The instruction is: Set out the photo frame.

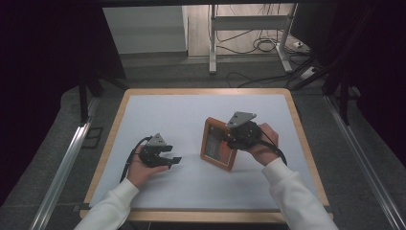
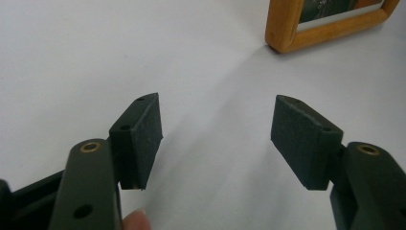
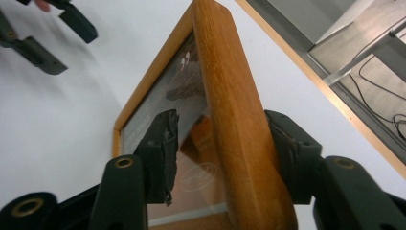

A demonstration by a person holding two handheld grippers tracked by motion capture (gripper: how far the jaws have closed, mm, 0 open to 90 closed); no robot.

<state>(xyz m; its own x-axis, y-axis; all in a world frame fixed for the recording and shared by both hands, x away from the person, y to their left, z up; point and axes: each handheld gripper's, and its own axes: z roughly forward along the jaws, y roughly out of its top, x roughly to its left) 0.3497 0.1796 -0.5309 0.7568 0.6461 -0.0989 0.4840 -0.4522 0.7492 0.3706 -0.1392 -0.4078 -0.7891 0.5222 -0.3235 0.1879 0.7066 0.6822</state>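
The table is a white surface with a wooden rim. On it, right of centre and nearer the right edge than the left, stands the frame, propped on edge, its long axis running roughly from the near edge toward the far one. The right gripper straddles the frame's side rail: the right pad sits against the wood, the left pad stands off the glass, so the grip looks released. The left gripper lies well apart toward the near-left corner, jaws spread and empty, pointing at the frame. The right hand is nearer by far.
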